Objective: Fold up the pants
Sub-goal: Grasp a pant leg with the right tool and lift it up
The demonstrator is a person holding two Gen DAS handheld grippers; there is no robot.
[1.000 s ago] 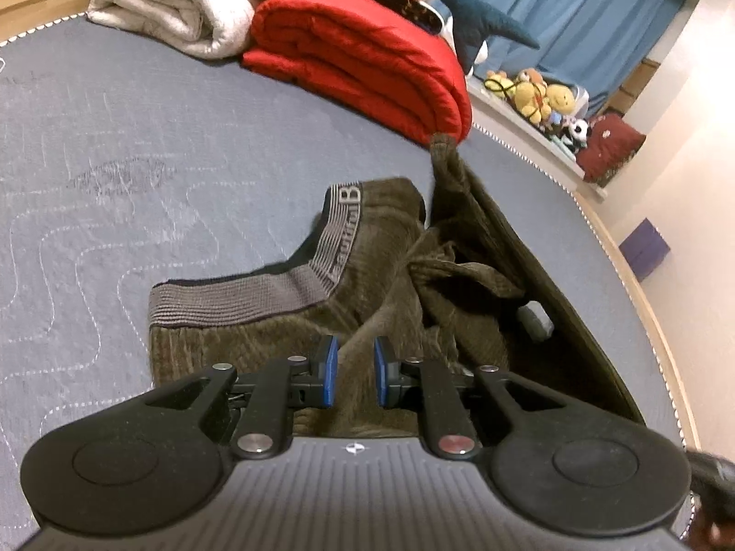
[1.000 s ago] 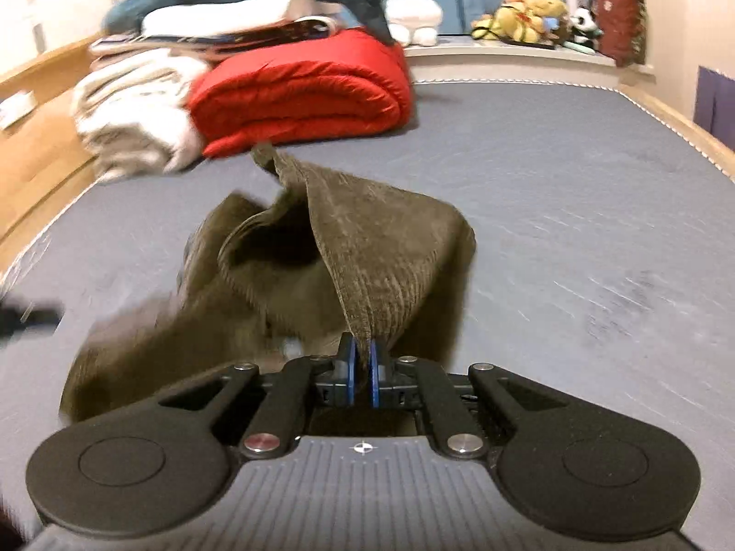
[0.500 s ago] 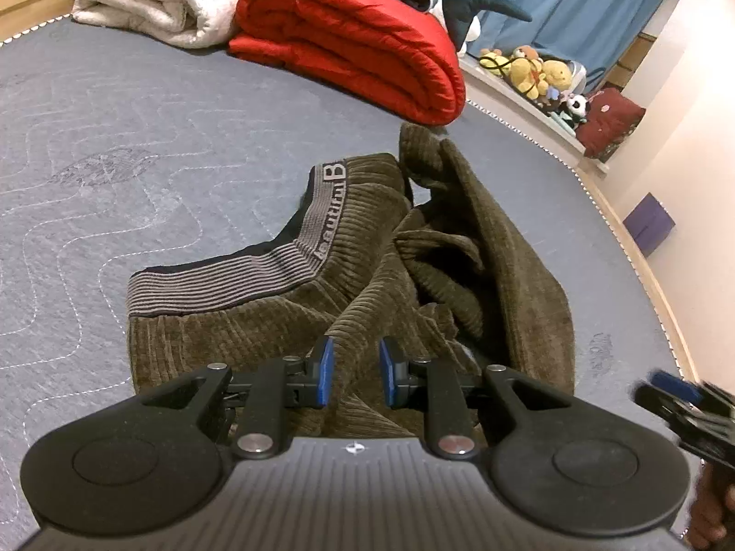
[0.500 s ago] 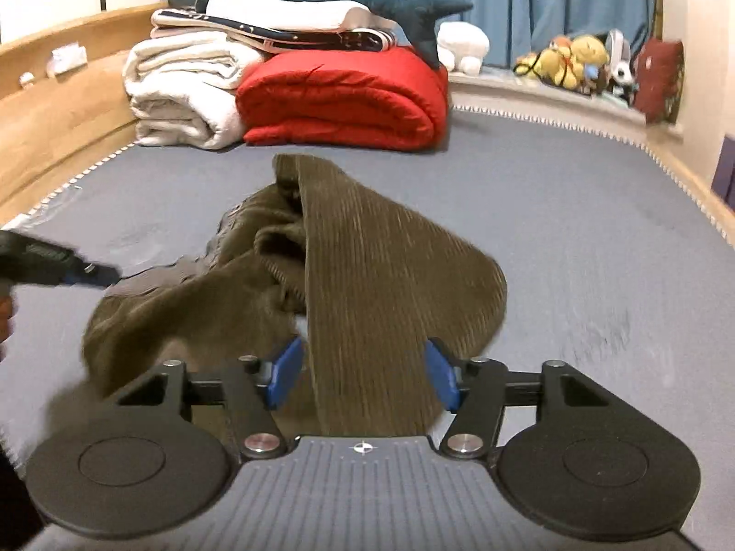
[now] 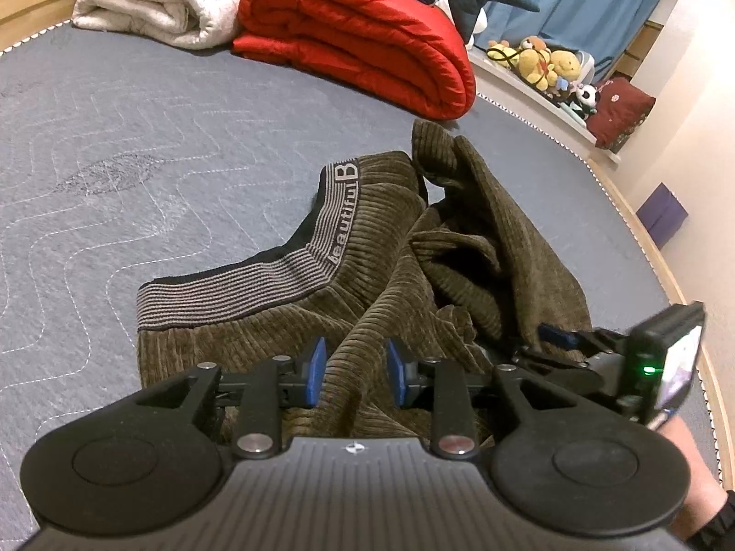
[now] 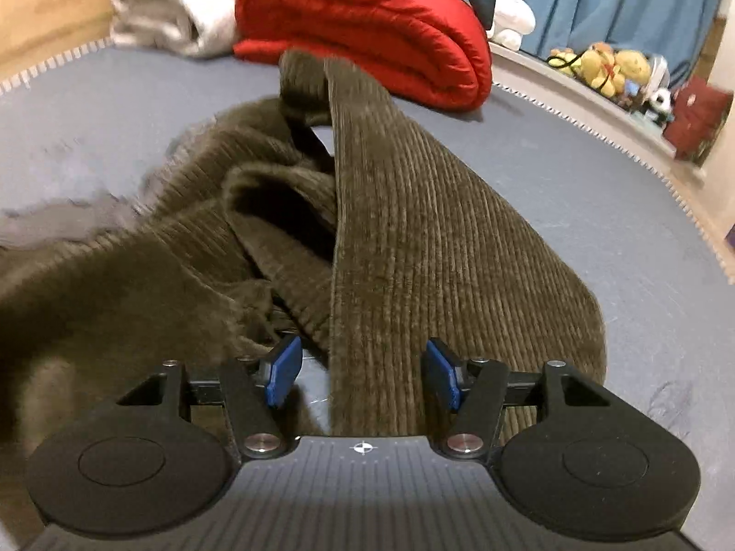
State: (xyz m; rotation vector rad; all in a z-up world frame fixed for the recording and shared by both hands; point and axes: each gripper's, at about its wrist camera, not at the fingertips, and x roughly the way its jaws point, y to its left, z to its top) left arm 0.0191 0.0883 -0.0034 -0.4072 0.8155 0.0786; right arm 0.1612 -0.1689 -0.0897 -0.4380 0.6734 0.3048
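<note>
Lying across the quilted grey-blue mattress of the bed (image 5: 138,137), the olive-brown corduroy pants (image 5: 404,248) are rumpled rather than folded: one leg is laid loosely back over the body, ridges and hollows stand up through the middle, and the grey striped elastic waistband (image 5: 239,289) with its lettering bends at an angle toward the left. By my reading the fold is barely begun; the cloth needs flattening and squaring before any neat fold can be made, and every final fold is left to do. The left gripper (image 5: 353,372) sits low over the near edge of the pants, its jaws partly apart and just been opening, cloth lying between the blue pads but not pinched. The right gripper (image 6: 363,379) stands wider, jaws just been narrowing, straddling a thick seam strip without pressing it.
</note>
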